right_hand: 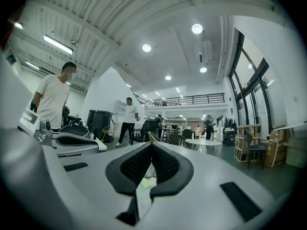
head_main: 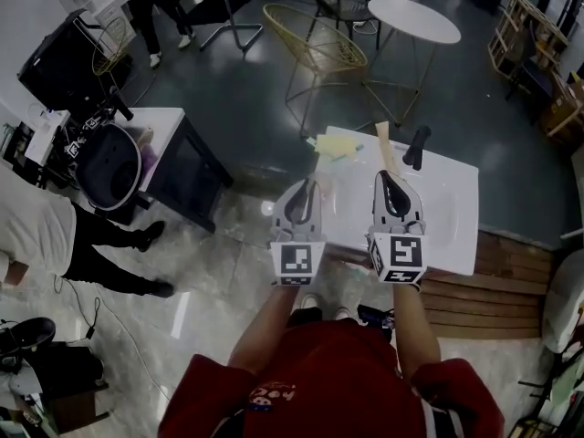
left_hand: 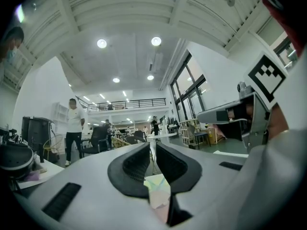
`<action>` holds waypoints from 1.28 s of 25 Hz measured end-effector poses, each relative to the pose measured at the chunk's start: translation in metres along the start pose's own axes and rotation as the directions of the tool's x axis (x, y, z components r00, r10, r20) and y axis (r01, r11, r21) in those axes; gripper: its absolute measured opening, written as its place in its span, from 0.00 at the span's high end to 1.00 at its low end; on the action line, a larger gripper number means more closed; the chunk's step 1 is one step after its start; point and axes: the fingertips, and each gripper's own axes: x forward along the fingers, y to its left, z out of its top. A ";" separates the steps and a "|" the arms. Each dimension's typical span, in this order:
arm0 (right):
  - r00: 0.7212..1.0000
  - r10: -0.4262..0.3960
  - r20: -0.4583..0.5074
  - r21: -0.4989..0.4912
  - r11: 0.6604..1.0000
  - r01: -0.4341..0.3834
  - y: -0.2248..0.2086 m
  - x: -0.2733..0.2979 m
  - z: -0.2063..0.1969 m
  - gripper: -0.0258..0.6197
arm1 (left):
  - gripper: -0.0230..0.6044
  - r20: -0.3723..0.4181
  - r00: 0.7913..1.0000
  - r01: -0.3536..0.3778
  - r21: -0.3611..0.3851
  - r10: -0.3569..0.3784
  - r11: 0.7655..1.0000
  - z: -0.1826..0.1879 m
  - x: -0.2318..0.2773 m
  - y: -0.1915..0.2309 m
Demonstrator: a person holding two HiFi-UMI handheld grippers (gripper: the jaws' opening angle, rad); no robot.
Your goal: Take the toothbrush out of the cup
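A white table (head_main: 447,208) lies in front of me in the head view. At its far edge sit a pale yellow-green object (head_main: 334,146), a beige stick-like piece (head_main: 383,142) and a black handle-like piece (head_main: 416,147); I cannot tell which is the cup or the toothbrush. My left gripper (head_main: 307,184) is shut and empty, just short of the yellow-green object. My right gripper (head_main: 388,175) is shut and empty too, its tip close below the beige piece. Both gripper views look out level across the room, left gripper (left_hand: 152,145) and right gripper (right_hand: 151,145), with a pale patch (left_hand: 160,190) low between the jaws.
A round white table (head_main: 415,18) and a yellow wire chair (head_main: 315,48) stand beyond. A black cabinet with a white top (head_main: 182,158) is at the left, with a person in a white shirt (head_main: 36,231) beside it. Wooden slats (head_main: 493,290) lie at the right.
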 end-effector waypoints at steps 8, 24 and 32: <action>1.000 -0.011 -0.017 0.001 1.000 0.011 -0.002 0.005 -0.008 0.92 | 0.76 -0.024 0.998 0.056 0.028 -0.055 0.998 -0.035 0.005 -0.015; 0.998 -0.042 -0.050 -0.008 0.999 0.042 -0.012 0.008 -0.019 0.92 | 0.58 -0.178 0.978 0.115 0.039 -0.106 0.993 -0.118 0.011 -0.033; 0.995 -0.062 -0.073 -0.015 0.998 0.061 -0.018 0.012 -0.027 0.92 | 0.58 -0.234 0.965 0.136 0.046 -0.122 0.990 -0.145 0.018 -0.035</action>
